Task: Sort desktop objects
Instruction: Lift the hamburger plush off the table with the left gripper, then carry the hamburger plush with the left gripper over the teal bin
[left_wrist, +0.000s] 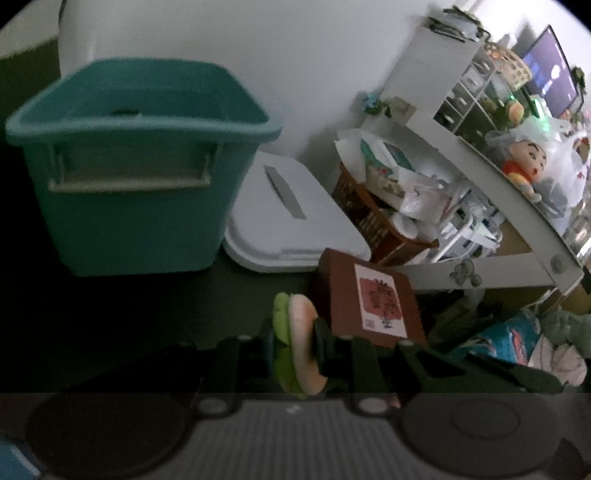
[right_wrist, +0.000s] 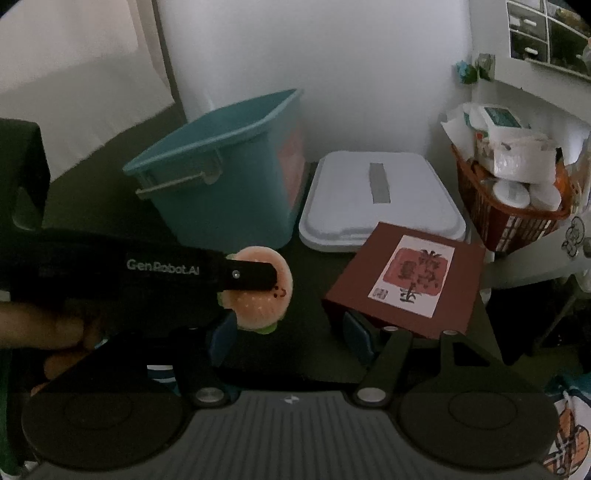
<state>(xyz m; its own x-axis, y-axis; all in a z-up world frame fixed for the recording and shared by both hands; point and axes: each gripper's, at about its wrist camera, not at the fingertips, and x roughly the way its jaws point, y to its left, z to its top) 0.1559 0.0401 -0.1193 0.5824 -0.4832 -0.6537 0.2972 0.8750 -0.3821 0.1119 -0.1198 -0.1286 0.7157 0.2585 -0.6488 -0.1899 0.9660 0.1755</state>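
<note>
Two wrist views look out over a dark desktop (right_wrist: 314, 350) set against a white wall.

In the left wrist view, the left gripper (left_wrist: 295, 347) sits at the lower centre of the frame. Its jaws are clenched on a small toy hamburger (left_wrist: 301, 350), held on edge between the pads, with an orange bun and a green lettuce layer. A teal plastic bin (left_wrist: 136, 173) with a pale handle fills the upper left, standing open on the desk. Just right of the bin lies a white lid (left_wrist: 295, 225) with a grey strip across its top. A brown box (left_wrist: 369, 299) with a white and red label sits at the centre right, touching the lid's near edge. At the right, a brown basket (left_wrist: 384, 218) holds white packets, and a white shelf unit (left_wrist: 480, 140) carries a doll in an orange top (left_wrist: 524, 162).

In the right wrist view, the right gripper (right_wrist: 291, 332) is at the lower centre, its jaws spread apart with nothing between them. Its right finger (right_wrist: 358, 332) lies just beside the near corner of the brown box (right_wrist: 406, 284). The left gripper's black body enters from the left edge, gripping the toy hamburger (right_wrist: 264, 291) at centre left, in front of the teal bin (right_wrist: 225, 166). A person's hand (right_wrist: 44, 332) shows at the lower left edge. The white lid (right_wrist: 380, 195) lies behind the box, with the basket (right_wrist: 517, 218) at the right.
</note>
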